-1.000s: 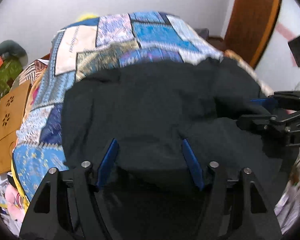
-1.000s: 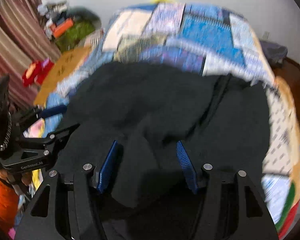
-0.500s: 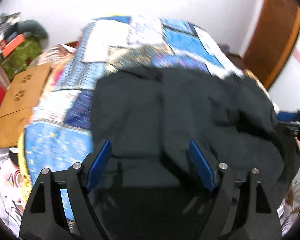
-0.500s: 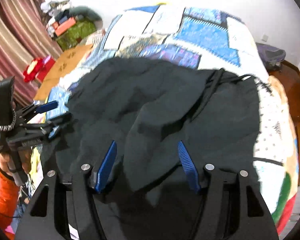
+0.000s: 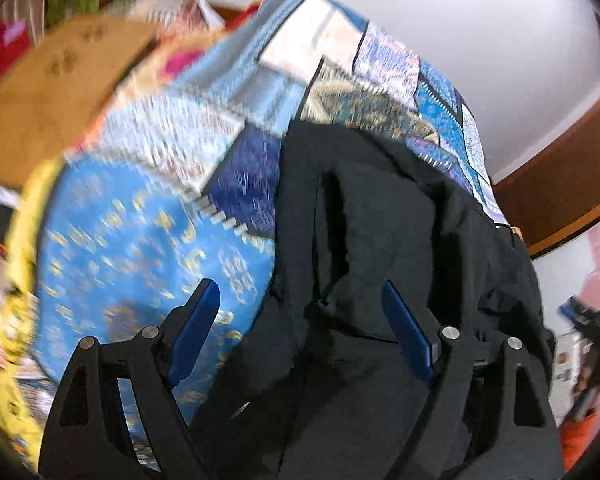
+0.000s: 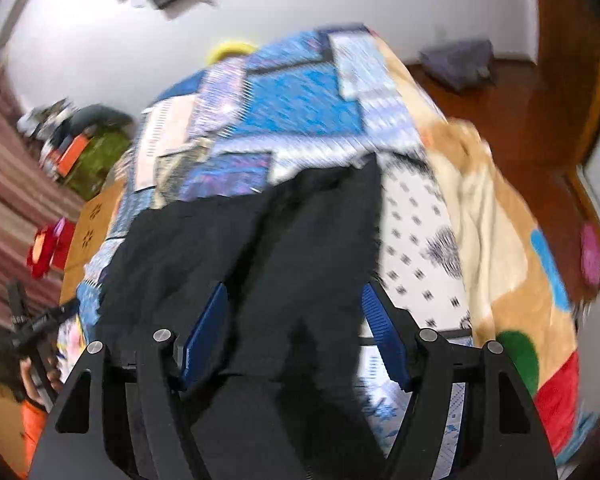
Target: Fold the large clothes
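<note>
the black garment [image 5: 380, 240] lies rumpled on the patchwork bedspread [image 5: 148, 240], its bulk toward the near edge of the bed. over the bedspread, the left gripper [image 5: 300, 312] has just been widening its jaws; they stand spread with nothing pinched, the left blue pad [image 5: 196, 328] over bare bedspread and the other over the garment's near edge. the right gripper [image 6: 294, 320] has also just been widening; its jaws straddle a strip of the garment [image 6: 284, 248] without pressing it, so it looks released. beside the bedspread's left edge sits a brown cardboard box [image 5: 48, 96]. both views are motion-blurred.
</note>
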`<state>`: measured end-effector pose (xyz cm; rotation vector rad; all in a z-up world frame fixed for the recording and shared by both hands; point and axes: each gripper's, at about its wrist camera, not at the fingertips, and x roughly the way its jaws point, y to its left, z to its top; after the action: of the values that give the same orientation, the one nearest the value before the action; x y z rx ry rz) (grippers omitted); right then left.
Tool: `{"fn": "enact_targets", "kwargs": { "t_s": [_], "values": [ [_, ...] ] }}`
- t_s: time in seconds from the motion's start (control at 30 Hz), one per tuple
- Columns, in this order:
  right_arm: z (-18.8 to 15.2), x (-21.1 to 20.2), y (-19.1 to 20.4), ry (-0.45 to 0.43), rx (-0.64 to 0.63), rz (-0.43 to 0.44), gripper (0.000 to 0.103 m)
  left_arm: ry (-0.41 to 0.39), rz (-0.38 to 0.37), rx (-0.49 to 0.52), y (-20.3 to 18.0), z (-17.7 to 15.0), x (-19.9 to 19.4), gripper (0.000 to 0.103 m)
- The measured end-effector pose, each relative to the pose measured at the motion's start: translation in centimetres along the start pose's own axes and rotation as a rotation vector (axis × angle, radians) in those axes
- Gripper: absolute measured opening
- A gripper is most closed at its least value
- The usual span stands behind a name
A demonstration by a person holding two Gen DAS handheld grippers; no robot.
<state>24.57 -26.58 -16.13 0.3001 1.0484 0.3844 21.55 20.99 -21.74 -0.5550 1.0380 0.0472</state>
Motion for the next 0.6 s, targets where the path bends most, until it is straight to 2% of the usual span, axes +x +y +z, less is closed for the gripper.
{"fn": "enact_targets", "kwargs": {
  "t_s": [0.07, 0.17, 0.27, 0.37, 0.5, 0.6],
  "values": [
    [0.2, 1.6, -1.6, 0.058, 0.066, 0.022, 0.067, 0.054, -0.071, -0.048, 0.8, 0.1, 2.2, 0.083],
    [0.0, 3.8, -2.9, 0.124, 0.127, 0.052, 0.067, 0.091, -0.171, -0.113, 1.7, 0.4, 3.9, 0.083],
    [0.3, 5.2, -3.2, 0.155, 0.139, 0.084, 0.067, 0.108, -0.214, -0.159, 2.2, 1.4, 5.9, 0.083],
    [1.0, 6.0, -3.1, 0.164, 0.128, 0.117, 0.067, 0.13, -0.255, -0.154, 1.6, 2.4, 7.4, 0.083],
    [1.8, 7.7, -3.4, 0.193, 0.14, 0.15, 0.067, 0.139, -0.241, -0.079, -0.1, 3.5, 9.0, 0.083],
    [2.5, 8.9, -3.6, 0.219, 0.155, 0.176, 0.065, 0.146, -0.2, -0.029, -1.6, 4.2, 9.8, 0.083]
  ]
}}
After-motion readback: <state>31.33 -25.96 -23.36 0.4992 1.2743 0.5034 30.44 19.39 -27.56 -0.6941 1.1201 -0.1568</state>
